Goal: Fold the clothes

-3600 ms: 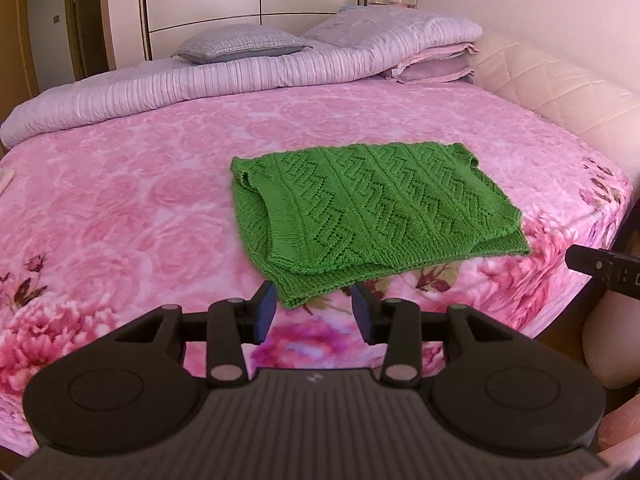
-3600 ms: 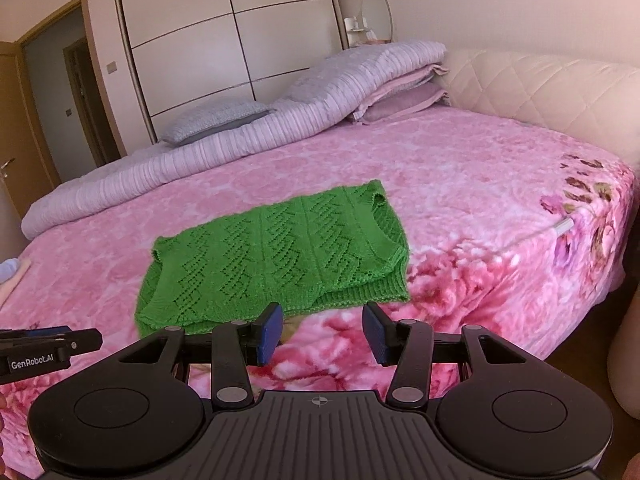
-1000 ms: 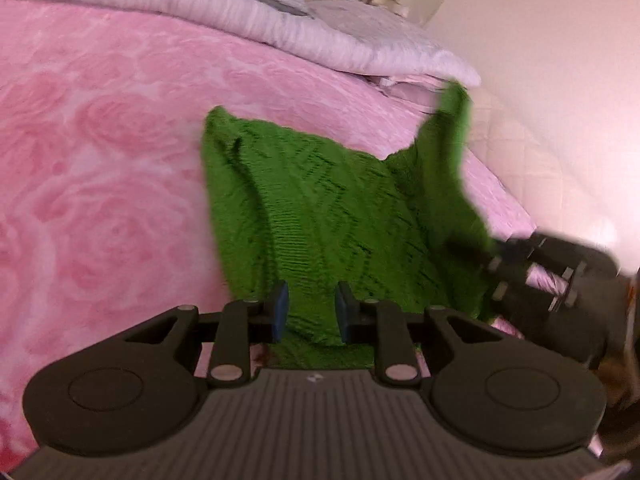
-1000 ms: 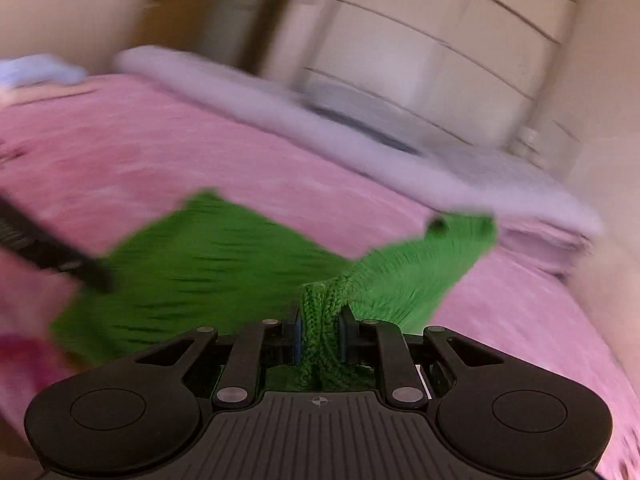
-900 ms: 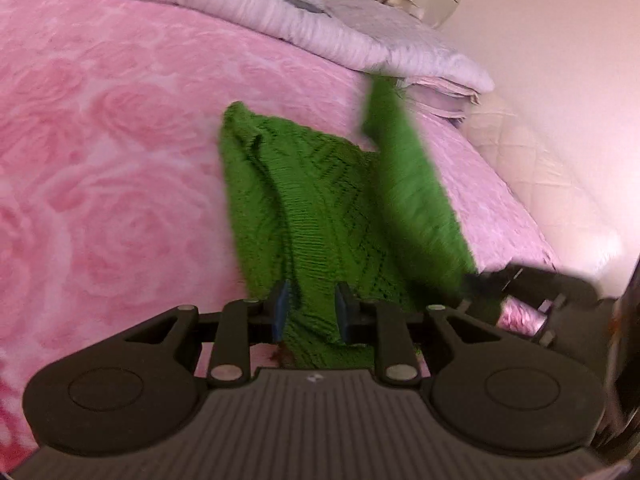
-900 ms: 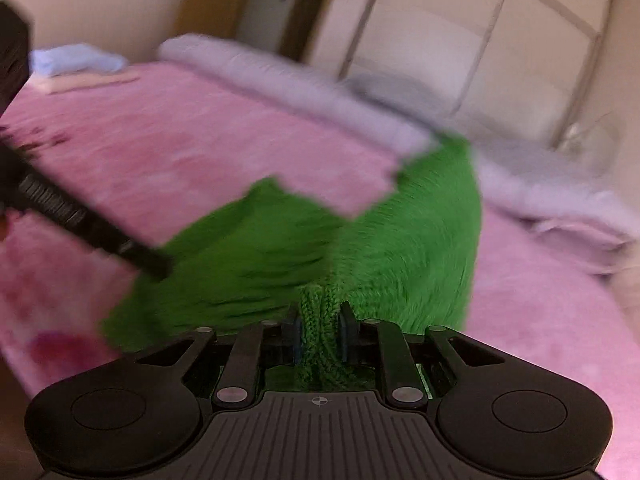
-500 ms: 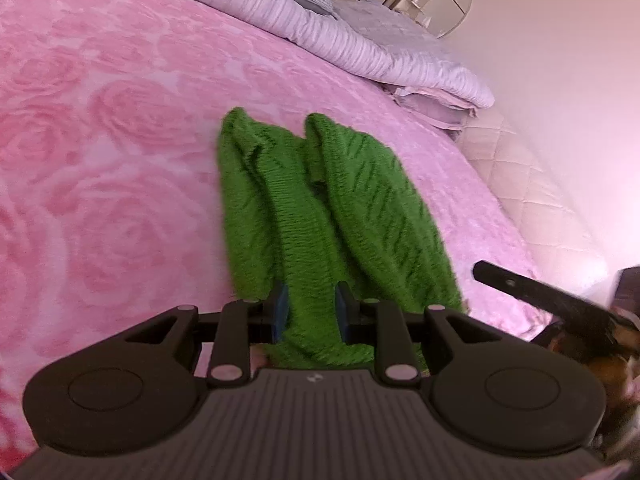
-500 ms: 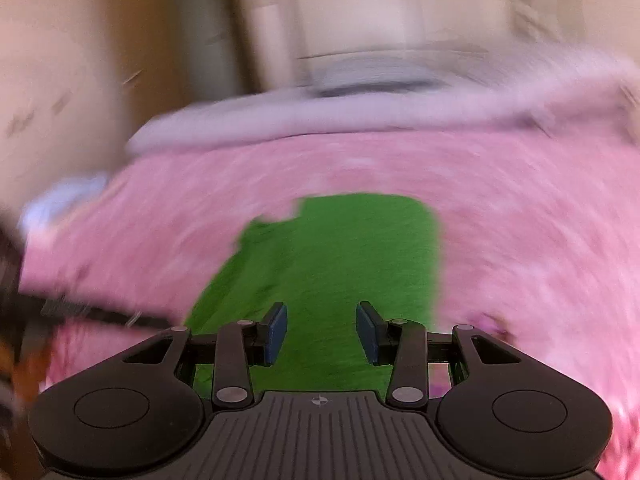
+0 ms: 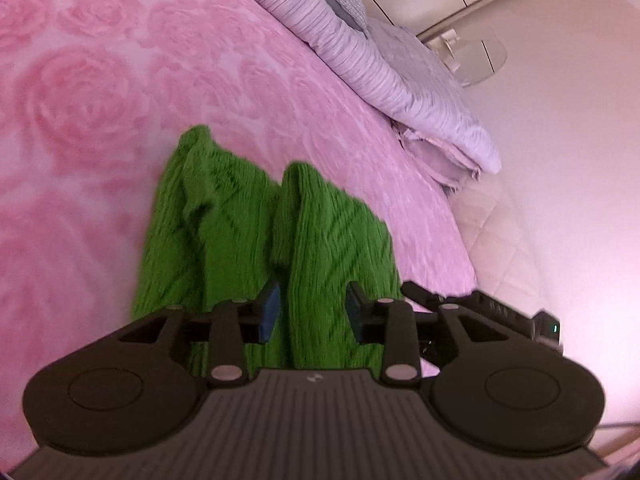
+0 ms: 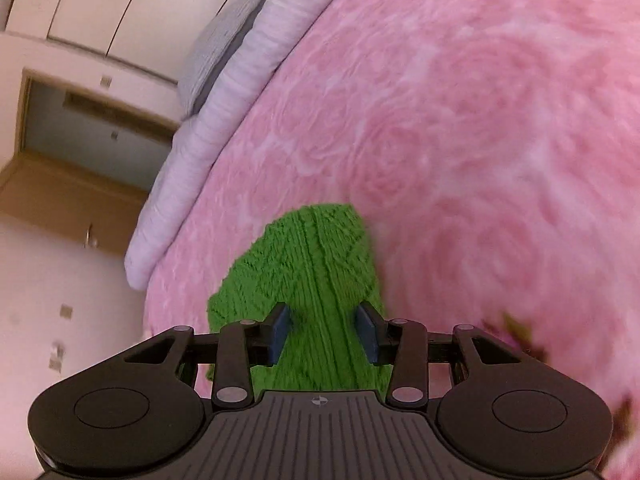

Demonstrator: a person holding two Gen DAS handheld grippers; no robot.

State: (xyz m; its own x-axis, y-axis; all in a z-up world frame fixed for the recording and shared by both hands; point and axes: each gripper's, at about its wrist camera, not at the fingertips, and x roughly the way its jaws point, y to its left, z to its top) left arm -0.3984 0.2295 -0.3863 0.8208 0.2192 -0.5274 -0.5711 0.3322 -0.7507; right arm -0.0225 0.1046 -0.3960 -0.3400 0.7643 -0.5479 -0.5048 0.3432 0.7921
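A green knitted sweater point(image 9: 256, 240) lies folded lengthwise on the pink rose-patterned bed point(image 9: 80, 128), its right part laid over the left. My left gripper point(image 9: 313, 312) is open over the near hem, with nothing held. The other gripper's black body point(image 9: 492, 312) shows at the right. In the right wrist view the sweater point(image 10: 312, 276) lies narrow below my right gripper point(image 10: 323, 334), which is open and empty over its near end.
Lilac striped duvet and pillows point(image 9: 384, 68) lie along the head of the bed. A cream quilted headboard point(image 9: 504, 248) is at the right. A wardrobe and a doorway point(image 10: 80, 128) show behind the bed.
The right gripper swung the sweater's right side over onto the left and let go. The left gripper has opened and released the hem. Both views have tilted.
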